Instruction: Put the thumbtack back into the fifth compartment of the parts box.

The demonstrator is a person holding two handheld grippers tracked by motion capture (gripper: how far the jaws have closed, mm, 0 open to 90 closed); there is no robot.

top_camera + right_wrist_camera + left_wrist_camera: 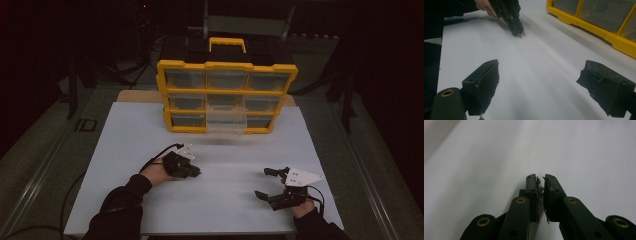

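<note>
My left gripper [541,180] rests with its tips low on the white tabletop [486,157], jaws nearly together. A tiny pale piece [540,188] is pinched between the pads; what it is cannot be told. In the high view this left gripper [195,172] sits left of centre, held by a hand in a dark sleeve. My right gripper [264,182] lies near the front right, jaws wide apart with nothing between them. The right gripper view has its open jaws [536,85] over bare white surface, with the left gripper [515,28] farther off.
A yellow organiser box [227,65] with clear drawers stands upright at the back of the white board [125,150]. Its bottom middle drawer [226,126] is pulled out toward me. Dark floor and stands surround the table.
</note>
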